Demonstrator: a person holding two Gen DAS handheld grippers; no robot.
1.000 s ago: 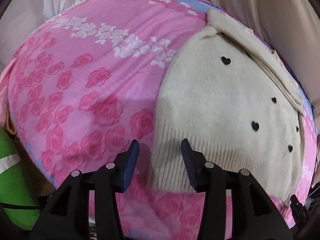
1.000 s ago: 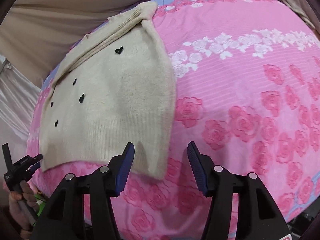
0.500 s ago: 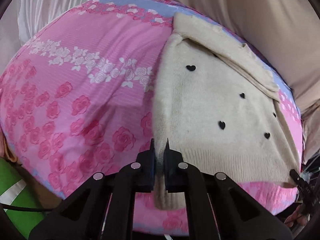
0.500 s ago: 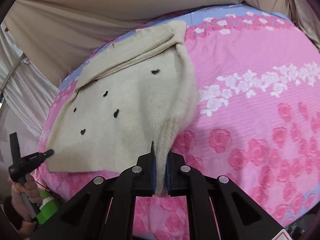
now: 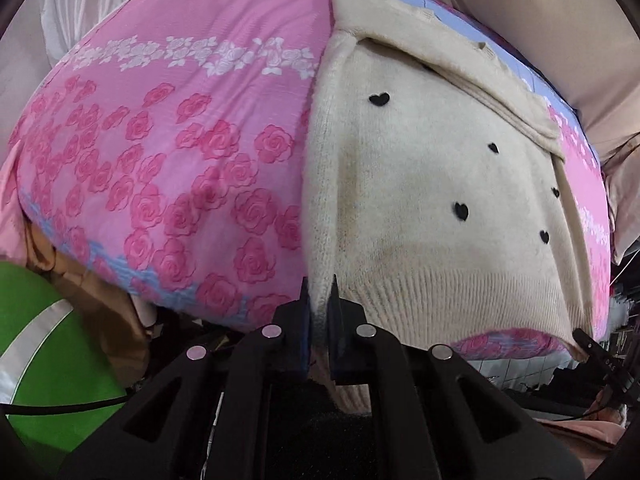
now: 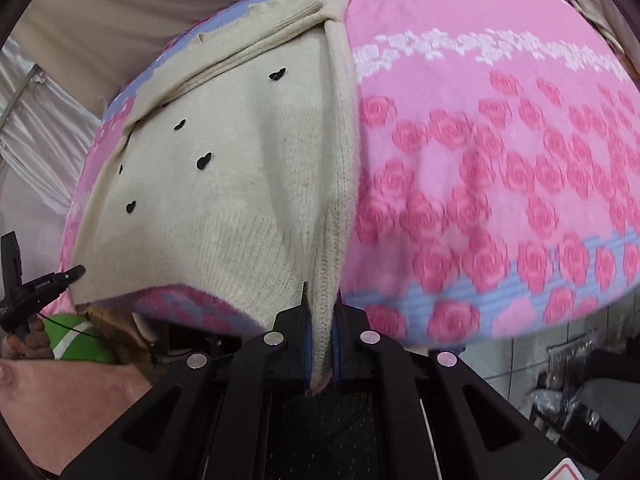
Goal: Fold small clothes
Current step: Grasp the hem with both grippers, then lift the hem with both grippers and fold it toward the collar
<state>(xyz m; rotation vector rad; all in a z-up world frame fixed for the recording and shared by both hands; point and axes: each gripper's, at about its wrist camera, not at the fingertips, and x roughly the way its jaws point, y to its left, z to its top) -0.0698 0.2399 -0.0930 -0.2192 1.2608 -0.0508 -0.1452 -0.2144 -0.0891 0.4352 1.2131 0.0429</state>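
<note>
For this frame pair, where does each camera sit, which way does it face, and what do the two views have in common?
Left wrist: mounted on the left gripper, looking steeply down its fingers at the cream sweater on the pink rose bedspread; jaws shut on the hem's left corner; the other gripper's tip shows at the right edge.
Right wrist: on the right gripper, facing down likewise; jaws shut on the hem's right corner; the left gripper and the hand holding it show at the left edge.
Shared: the same sweater, its black hearts, and the bedspread.

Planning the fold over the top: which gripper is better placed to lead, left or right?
Neither clearly. The left gripper and right gripper each pinch a corner of the cream sweater's ribbed hem, so they should probably lift together.
</note>
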